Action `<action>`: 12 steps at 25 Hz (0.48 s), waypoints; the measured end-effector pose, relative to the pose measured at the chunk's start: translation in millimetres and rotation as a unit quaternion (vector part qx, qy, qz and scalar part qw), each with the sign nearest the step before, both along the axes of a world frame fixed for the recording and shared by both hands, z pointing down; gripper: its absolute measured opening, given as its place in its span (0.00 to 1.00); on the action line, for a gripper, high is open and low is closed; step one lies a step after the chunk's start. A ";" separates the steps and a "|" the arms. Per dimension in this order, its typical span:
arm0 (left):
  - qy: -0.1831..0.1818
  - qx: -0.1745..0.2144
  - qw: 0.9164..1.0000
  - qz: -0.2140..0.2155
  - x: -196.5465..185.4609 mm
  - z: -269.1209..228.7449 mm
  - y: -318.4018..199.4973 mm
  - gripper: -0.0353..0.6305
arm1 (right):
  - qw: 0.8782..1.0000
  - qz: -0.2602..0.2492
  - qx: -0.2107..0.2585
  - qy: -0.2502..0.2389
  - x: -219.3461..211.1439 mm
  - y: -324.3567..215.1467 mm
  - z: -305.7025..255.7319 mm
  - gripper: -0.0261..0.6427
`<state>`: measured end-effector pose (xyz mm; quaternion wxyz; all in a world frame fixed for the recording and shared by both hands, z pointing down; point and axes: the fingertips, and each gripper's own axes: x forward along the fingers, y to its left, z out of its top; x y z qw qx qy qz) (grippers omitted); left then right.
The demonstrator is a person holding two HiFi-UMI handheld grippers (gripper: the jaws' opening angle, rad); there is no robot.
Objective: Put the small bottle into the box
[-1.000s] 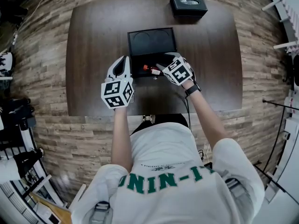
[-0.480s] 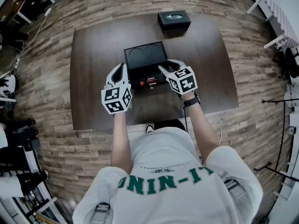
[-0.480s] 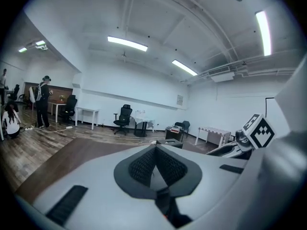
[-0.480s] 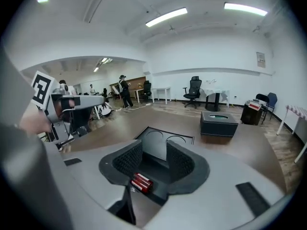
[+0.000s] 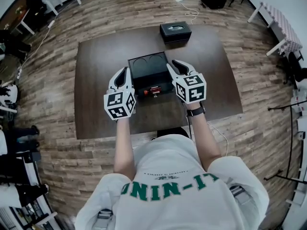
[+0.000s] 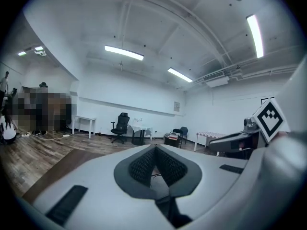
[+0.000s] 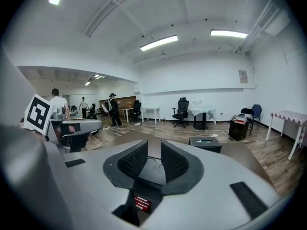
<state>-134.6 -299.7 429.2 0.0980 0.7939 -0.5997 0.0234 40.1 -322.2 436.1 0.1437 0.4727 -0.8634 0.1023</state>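
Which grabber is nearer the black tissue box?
Right. The right gripper, its empty jaws just closing, is nearly straight before the tissue box; the left gripper is farther, off leftward.

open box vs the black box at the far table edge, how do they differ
The open box shows its inside, with the small bottle in its near part; the far box is closed, an oval opening on top. The open box sits mid-table, the far box at the edge. Both are black, on the table.
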 end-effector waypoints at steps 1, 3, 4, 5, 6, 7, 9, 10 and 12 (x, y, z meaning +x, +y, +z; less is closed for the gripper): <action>-0.002 0.003 1.000 0.002 1.6 -3.1 0.9 0.06 | 1.000 0.004 0.008 0.000 -0.1 1.0 -5.2 0.18; -0.009 0.010 1.000 0.005 4.6 -10.8 3.7 0.06 | 1.000 0.013 0.021 -0.001 -0.2 4.1 -14.3 0.17; -0.013 0.015 1.000 0.007 6.1 -15.7 5.5 0.06 | 0.999 0.017 0.028 -0.002 -0.3 5.9 -18.9 0.16; -0.015 0.020 1.000 0.009 7.4 -20.8 7.3 0.06 | 0.999 0.020 0.035 -0.003 -0.4 7.6 -23.7 0.16; -0.017 0.026 0.999 0.010 8.5 -25.8 9.4 0.06 | 0.999 0.023 0.041 -0.006 -0.4 9.3 -28.7 0.15; -0.018 0.031 0.999 0.011 9.3 -30.3 11.6 0.06 | 0.999 0.026 0.047 -0.009 -0.6 11.1 -33.4 0.14; -0.019 0.039 0.999 0.015 10.8 -37.5 15.7 0.06 | 0.998 0.032 0.057 -0.016 -0.2 15.0 -41.6 0.11; -0.018 0.042 0.999 0.016 11.6 -40.3 17.1 0.06 | 0.997 0.036 0.061 -0.020 0.7 16.7 -45.0 0.11; -0.011 0.049 0.999 0.016 11.1 -44.4 18.5 0.06 | 0.996 0.046 0.068 -0.028 3.3 18.9 -50.8 0.09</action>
